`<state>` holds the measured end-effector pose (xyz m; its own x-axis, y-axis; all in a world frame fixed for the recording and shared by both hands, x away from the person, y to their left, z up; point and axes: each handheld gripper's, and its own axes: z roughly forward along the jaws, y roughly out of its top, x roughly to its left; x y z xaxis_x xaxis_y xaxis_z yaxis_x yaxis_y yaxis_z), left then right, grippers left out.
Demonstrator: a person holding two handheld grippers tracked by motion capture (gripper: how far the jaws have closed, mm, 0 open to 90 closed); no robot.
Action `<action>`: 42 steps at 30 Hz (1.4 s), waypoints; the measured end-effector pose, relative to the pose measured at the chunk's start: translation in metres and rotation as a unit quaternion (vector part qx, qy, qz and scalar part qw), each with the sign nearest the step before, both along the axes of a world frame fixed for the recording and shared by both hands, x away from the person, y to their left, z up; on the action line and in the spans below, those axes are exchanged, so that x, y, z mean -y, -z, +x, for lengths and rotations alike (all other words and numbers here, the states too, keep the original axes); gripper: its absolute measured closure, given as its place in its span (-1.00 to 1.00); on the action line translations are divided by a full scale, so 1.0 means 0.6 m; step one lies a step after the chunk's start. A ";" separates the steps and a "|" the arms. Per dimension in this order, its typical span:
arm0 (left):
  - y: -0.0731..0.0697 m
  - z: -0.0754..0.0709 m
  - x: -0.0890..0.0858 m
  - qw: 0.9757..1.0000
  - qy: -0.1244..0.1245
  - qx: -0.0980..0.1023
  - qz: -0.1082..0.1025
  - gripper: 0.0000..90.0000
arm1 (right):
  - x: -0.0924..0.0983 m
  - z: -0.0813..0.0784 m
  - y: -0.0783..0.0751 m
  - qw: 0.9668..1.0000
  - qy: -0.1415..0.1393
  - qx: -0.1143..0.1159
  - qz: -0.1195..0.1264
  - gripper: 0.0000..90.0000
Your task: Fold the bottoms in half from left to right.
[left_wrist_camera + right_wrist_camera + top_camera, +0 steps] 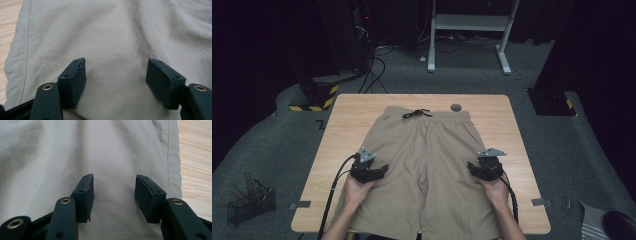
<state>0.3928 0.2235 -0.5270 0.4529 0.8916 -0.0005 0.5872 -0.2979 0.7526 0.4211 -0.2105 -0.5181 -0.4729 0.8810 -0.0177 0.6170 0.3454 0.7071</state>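
Hovering over a pair of khaki shorts, two hand-held grippers are sitting low at the near end of a wooden worktop. At about seven o'clock, the left gripper is resting above the left leg of the garment, its jaws spread apart with only flat cloth between them and nothing pinched. At about five o'clock, the right gripper is mirroring it above the right leg, jaws likewise released and grasping nothing. In each gripper view the fabric is lying smooth under the black jaws, with the side seam and bare wood just beyond.

The shorts are lying spread flat and face up in the middle of the worktop, leg hems hanging toward the near edge, waistband toward twelve o'clock with its dark drawstring tied in a bow. No fold is showing yet, so the handling appears to be at its very start: the cloth has yet to be gripped and everything after that is left.

A small grey disc is sitting just past the waistband. Beyond the worktop, grey carpet is stretching into a dark room, with cables at eleven o'clock, a white frame at twelve, and a wire basket on the floor at eight o'clock.
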 end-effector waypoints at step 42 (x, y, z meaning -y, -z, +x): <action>0.000 -0.102 -0.002 1.000 0.014 -0.001 -0.010 -0.29 | 0.024 -0.092 -0.005 1.000 -0.016 -0.016 -0.005 0.11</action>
<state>0.3317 0.2249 -0.5271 0.4778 0.8783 -0.0191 0.5806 -0.2994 0.7571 0.3661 -0.2252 -0.5148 -0.5011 0.8653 -0.0112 0.6281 0.3726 0.6831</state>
